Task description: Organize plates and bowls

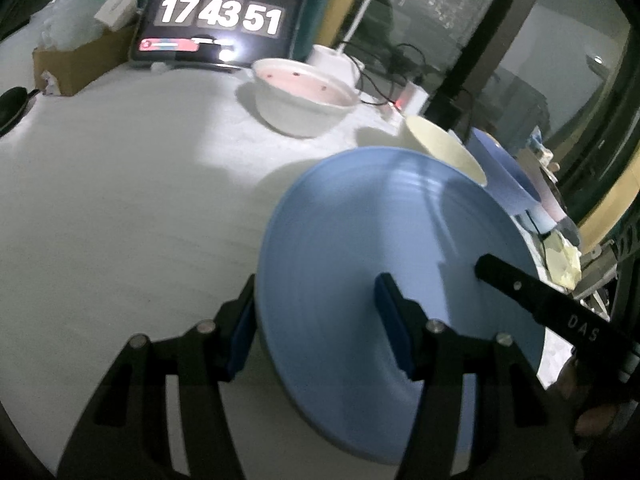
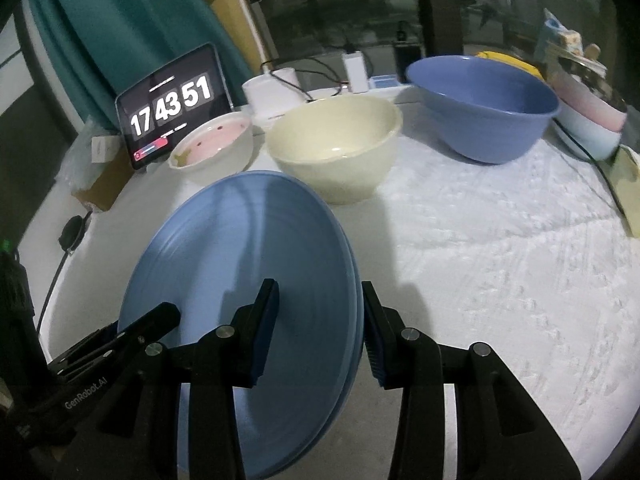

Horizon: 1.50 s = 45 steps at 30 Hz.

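Note:
A light blue plate (image 1: 360, 248) (image 2: 248, 264) is held tilted above the white table. My left gripper (image 1: 316, 320) straddles its left rim, one finger on each face. My right gripper (image 2: 320, 320) straddles the opposite rim in the same way. In the right wrist view the rim looks doubled, as if two plates are stacked; I cannot tell. A cream bowl (image 2: 336, 144) (image 1: 444, 148), a white bowl with a pink inside (image 2: 212, 144) (image 1: 304, 96) and a big blue bowl (image 2: 484, 104) (image 1: 504, 168) stand beyond the plate.
A tablet showing a clock (image 1: 220, 20) (image 2: 172, 108) leans at the back by a cardboard box (image 1: 76, 64). A white lamp base (image 2: 272, 92), cables and a charger (image 2: 356, 70) lie behind the bowls. Pink and pale bowls (image 2: 592, 120) are stacked at far right.

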### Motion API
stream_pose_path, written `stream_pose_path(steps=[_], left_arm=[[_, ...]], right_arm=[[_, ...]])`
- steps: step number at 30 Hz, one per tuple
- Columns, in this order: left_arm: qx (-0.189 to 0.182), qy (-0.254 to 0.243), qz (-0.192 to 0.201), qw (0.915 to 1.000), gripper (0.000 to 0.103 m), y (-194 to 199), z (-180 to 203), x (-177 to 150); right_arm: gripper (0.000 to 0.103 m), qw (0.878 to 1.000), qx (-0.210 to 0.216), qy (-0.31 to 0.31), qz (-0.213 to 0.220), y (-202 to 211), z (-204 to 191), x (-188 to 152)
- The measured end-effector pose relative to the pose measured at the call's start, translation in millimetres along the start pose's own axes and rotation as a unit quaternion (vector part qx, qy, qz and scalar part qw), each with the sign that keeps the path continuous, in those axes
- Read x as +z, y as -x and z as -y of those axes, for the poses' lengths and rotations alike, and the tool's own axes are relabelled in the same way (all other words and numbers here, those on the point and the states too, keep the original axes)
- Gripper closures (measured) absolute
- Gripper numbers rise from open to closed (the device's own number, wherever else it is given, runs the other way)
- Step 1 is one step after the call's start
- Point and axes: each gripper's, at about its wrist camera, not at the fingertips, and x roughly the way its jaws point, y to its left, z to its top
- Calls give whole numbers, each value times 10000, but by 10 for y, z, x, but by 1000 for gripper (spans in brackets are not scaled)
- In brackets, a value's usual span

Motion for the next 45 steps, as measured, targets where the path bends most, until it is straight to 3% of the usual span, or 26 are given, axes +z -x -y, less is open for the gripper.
stream_pose_path(steps=[19,37,45], left_arm=[[389,319,45,9987,45,-24,-575,222],[707,21,144,9974,45,-61,-535,230],[806,27,101,9967,45,-46,-524,228]], right_arm=[[60,9988,298,239,-316,-465,-539,180],[58,9976,393,179,-534,-673,-492,189],[57,9980,226,438,-391,-640,-547,175]])
